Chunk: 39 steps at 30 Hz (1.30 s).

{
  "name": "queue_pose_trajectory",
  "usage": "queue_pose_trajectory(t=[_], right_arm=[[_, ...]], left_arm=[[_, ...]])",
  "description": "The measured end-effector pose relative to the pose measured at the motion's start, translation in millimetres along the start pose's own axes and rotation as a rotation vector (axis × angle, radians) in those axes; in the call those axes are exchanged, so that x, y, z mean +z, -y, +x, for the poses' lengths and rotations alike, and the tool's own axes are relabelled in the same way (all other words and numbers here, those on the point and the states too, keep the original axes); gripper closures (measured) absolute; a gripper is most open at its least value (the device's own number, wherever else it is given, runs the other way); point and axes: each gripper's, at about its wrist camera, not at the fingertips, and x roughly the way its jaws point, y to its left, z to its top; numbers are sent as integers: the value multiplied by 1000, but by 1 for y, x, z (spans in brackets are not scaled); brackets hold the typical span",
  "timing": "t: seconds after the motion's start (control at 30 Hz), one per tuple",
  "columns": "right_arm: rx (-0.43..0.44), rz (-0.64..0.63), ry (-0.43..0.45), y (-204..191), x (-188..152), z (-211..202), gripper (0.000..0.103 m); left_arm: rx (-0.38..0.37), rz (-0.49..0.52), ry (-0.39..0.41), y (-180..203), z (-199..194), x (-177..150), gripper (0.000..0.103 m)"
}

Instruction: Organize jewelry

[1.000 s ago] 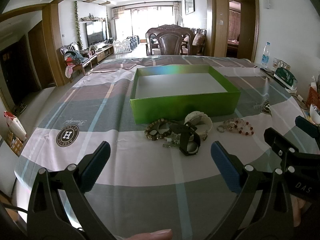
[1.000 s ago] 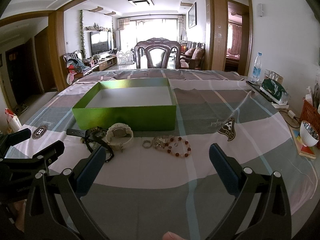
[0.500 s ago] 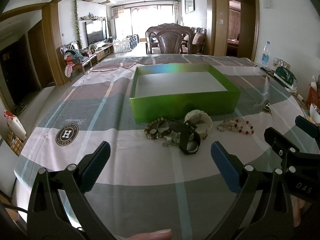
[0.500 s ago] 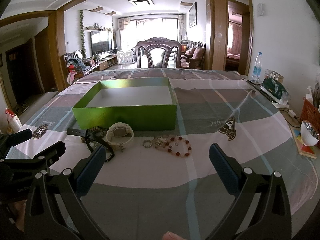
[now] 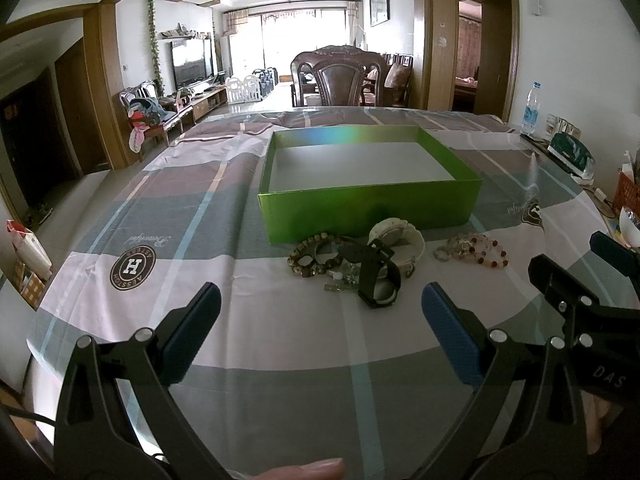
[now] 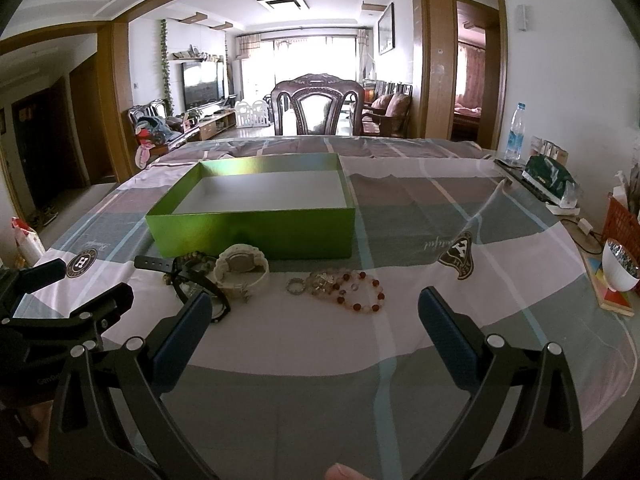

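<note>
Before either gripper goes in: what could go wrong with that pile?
1. The black strap watch lies across the brown bead bracelet and against the white watch; lifting one may drag the others.
2. The small silver ring lies flat on the cloth, likely hard to pinch.
3. The shiny green box wall stands close behind, limiting approach.

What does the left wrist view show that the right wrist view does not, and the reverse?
Only the left wrist view shows the open left gripper from behind, with the right gripper at its right edge. Only the right wrist view shows the open right gripper from behind, the white bowl whole, and the wooden board beneath it. Both show the empty green box, and in front of it the white watch, black watch, brown bead bracelet, red-and-white bead bracelet and water bottle.
</note>
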Motion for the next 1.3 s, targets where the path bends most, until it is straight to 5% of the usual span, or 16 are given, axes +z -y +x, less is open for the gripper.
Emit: queue_pose_trajectory(t=[0.83,0.97,1.07,1.17,1.3], right_arm=[[1,-4,-1,0,1,0,3],[-71,6,15,6,-6,5,3],[-100,64,-65,27,-11,27,3],[-103,97,-144,40,-15,46,5],[-105,114,-229,43,-28,66,25]], left_arm=[[-4,-1,-9,0,1,-1,4],[-19,-23,-33,-9,9,-2,4],[24,-29,-72,-14,23,-8,4],[23,-49,-122,-24,36,-15,18],[7,-66,-156,-33,46,-18,28]])
